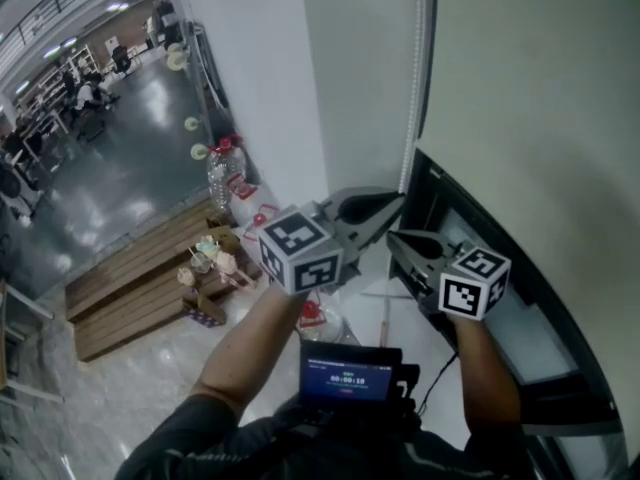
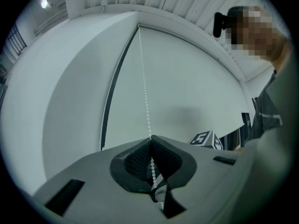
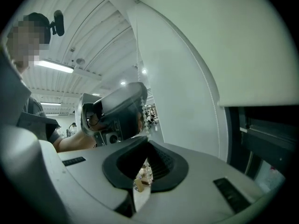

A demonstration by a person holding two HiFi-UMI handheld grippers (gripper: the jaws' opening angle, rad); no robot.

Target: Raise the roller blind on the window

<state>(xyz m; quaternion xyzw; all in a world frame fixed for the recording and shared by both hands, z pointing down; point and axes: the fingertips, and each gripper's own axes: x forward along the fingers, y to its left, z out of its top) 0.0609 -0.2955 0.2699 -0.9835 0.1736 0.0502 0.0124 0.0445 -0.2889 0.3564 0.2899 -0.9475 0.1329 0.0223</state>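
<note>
The pale roller blind (image 1: 540, 88) hangs down at the right, its bottom edge above the dark window frame (image 1: 520, 268). A white bead chain (image 1: 411, 118) runs down the blind's left side. My left gripper (image 1: 398, 200) is shut on it; in the left gripper view the bead chain (image 2: 145, 92) comes straight down the blind (image 2: 187, 78) into the closed left gripper (image 2: 150, 138). Just below, my right gripper (image 1: 392, 236) is shut too. In the right gripper view the bead chain (image 3: 142, 118) drops from the left gripper's body (image 3: 117, 113) into the closed right gripper (image 3: 146, 138).
A white wall (image 1: 270, 88) stands left of the chain. Far below lie a wooden pallet (image 1: 140, 278), a large water bottle (image 1: 225, 173) and small items. A screen device (image 1: 348, 373) sits at the person's chest. The window opening (image 3: 266, 139) shows below the blind (image 3: 233, 41).
</note>
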